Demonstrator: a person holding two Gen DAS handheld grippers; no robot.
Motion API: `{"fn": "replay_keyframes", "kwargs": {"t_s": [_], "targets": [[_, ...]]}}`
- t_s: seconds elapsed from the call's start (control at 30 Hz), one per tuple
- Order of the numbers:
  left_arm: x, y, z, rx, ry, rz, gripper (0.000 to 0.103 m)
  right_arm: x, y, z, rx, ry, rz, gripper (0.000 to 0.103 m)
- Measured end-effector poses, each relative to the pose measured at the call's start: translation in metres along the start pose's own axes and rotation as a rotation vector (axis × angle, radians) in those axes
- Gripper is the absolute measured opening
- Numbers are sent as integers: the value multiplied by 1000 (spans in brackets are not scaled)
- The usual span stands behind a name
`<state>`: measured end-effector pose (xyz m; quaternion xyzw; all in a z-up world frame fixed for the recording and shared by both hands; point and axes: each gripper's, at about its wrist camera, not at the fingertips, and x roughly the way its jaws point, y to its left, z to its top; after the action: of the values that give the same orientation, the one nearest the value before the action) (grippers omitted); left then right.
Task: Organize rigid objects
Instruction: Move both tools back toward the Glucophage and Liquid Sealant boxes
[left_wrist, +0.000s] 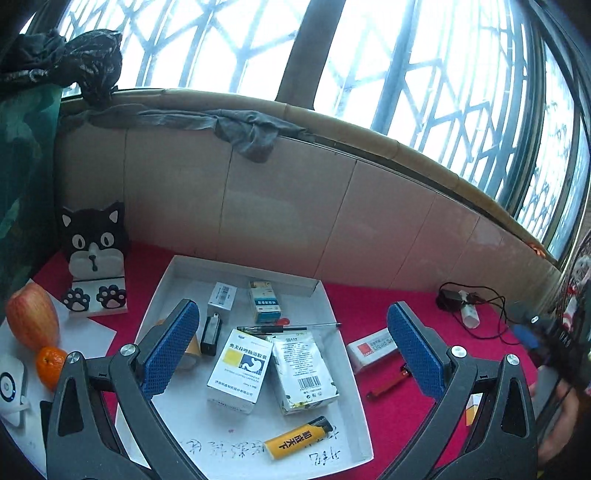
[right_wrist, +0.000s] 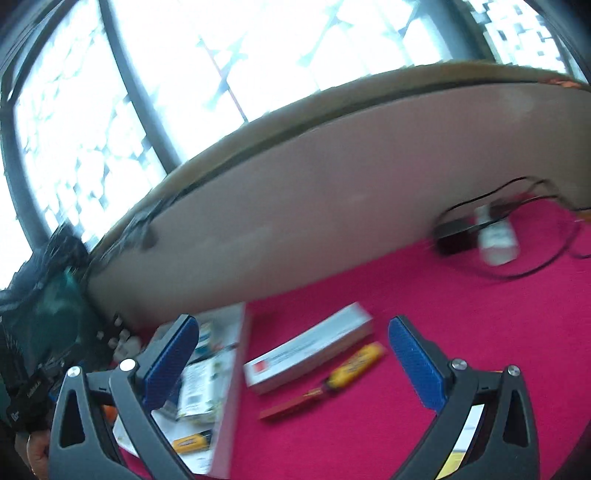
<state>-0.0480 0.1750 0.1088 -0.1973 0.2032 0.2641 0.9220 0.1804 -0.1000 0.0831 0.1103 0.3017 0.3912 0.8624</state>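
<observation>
A white tray (left_wrist: 177, 273) on the red cloth holds several small boxes, a white and blue medicine box (left_wrist: 240, 369), a pale patterned box (left_wrist: 304, 371), a pen (left_wrist: 288, 328) and a yellow lighter (left_wrist: 299, 437). My left gripper (left_wrist: 293, 350) is open and empty above the tray. My right gripper (right_wrist: 293, 363) is open and empty above a white box with a red square (right_wrist: 308, 352) and a yellow-handled screwdriver (right_wrist: 325, 380), both on the cloth right of the tray (right_wrist: 231, 398). That box (left_wrist: 371, 349) and screwdriver (left_wrist: 389, 384) also show in the left wrist view.
A black cat-shaped holder (left_wrist: 94, 258), an apple (left_wrist: 31, 317) and an orange (left_wrist: 50, 365) sit left of the tray. A black charger with cable and a white bottle (left_wrist: 469, 314) lie at the back right. A tiled wall under a window closes the back.
</observation>
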Motion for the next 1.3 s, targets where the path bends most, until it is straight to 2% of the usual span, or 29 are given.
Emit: {"fn": "replay_keyframes", "kwargs": {"t_s": [0.17, 0.23, 0.37, 0.5, 0.6, 0.8, 1.3], "targets": [[10, -16, -8, 73, 33, -21, 103, -34, -45, 15, 49, -21, -196, 103], [16, -25, -14, 111, 45, -32, 103, -42, -63, 13, 83, -13, -240, 103], [30, -53, -32, 232, 109, -36, 103, -36, -103, -9, 160, 82, -336, 103], [42, -83, -53, 327, 181, -20, 103, -23, -125, -38, 198, 193, -362, 103], [48, -97, -66, 352, 220, -30, 103, -17, -129, -55, 210, 234, -383, 103], [55, -118, -85, 418, 264, -29, 103, -19, -124, -67, 139, 233, -453, 103], [62, -131, -101, 450, 316, -52, 103, -10, -112, -78, 88, 265, -447, 103]]}}
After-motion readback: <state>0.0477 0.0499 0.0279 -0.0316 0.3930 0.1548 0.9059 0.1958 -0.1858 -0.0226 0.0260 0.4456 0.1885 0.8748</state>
